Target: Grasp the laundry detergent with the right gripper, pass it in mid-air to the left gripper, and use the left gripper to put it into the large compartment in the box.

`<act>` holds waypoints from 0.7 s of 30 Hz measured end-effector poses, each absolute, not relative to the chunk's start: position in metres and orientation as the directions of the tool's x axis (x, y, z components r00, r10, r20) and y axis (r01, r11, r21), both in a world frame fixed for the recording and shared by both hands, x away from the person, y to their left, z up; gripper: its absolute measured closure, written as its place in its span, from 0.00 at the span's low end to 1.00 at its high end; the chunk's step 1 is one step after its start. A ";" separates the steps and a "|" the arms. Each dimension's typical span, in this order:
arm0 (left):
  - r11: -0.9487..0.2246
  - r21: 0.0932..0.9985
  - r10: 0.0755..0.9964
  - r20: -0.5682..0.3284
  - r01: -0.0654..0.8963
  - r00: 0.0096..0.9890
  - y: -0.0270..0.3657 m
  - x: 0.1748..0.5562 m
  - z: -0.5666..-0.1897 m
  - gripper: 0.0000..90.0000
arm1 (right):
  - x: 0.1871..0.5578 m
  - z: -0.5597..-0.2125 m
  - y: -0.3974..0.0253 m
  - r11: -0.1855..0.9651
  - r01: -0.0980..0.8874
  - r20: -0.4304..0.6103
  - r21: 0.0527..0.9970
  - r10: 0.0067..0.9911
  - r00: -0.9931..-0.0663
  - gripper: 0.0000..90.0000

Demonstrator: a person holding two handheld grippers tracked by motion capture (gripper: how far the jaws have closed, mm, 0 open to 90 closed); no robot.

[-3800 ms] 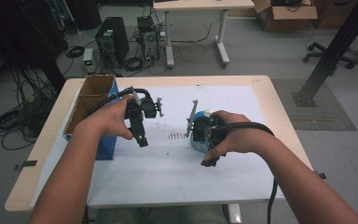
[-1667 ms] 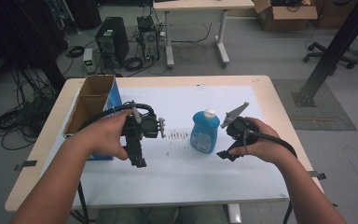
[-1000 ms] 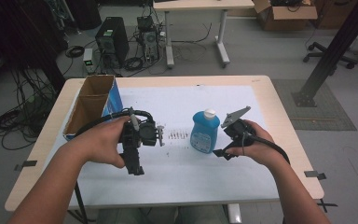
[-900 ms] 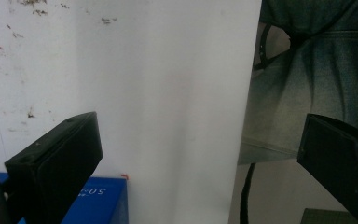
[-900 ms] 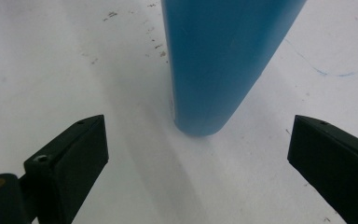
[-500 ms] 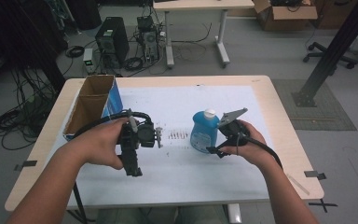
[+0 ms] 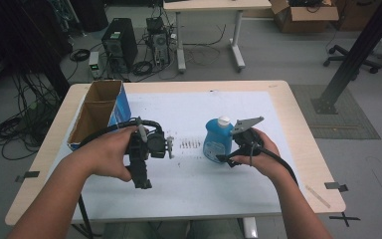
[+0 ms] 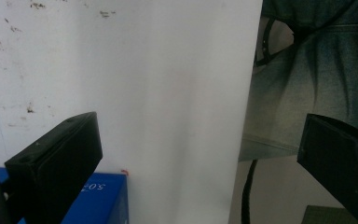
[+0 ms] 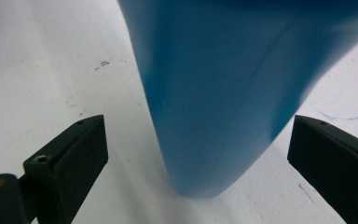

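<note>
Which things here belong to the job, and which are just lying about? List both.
In the job:
blue bottle
right gripper, fingers open either side of the bottle

Lying about:
cardboard box
white sheet on the table
left gripper, open over nothing

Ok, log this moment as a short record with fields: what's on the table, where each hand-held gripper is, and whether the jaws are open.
surface: table with a white sheet over it
bottle: blue bottle, white cap, standing upright
box: open cardboard box at the table's left edge
left hand-held gripper: held above the sheet, jaws open, nothing between them
right hand-held gripper: beside the bottle, jaws open on either side of its base, not touching
marks: dark specks on the sheet between the grippers
</note>
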State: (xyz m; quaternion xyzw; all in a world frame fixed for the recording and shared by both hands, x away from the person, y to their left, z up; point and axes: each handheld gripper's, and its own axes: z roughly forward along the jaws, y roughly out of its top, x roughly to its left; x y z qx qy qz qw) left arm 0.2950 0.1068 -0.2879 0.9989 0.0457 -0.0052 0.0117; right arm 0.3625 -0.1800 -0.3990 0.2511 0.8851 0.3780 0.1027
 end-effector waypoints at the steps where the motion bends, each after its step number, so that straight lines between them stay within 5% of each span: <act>1: -0.996 0.023 0.091 -0.012 0.091 0.996 0.107 0.295 -0.288 0.00 | 0.362 -0.399 -0.180 0.588 0.367 0.008 0.721 0.522 -0.853 0.06; 21: -0.996 0.024 0.089 -0.012 0.090 0.996 0.106 0.294 -0.289 0.00 | 0.365 -0.408 -0.179 0.518 0.343 0.017 0.784 0.534 -0.845 0.05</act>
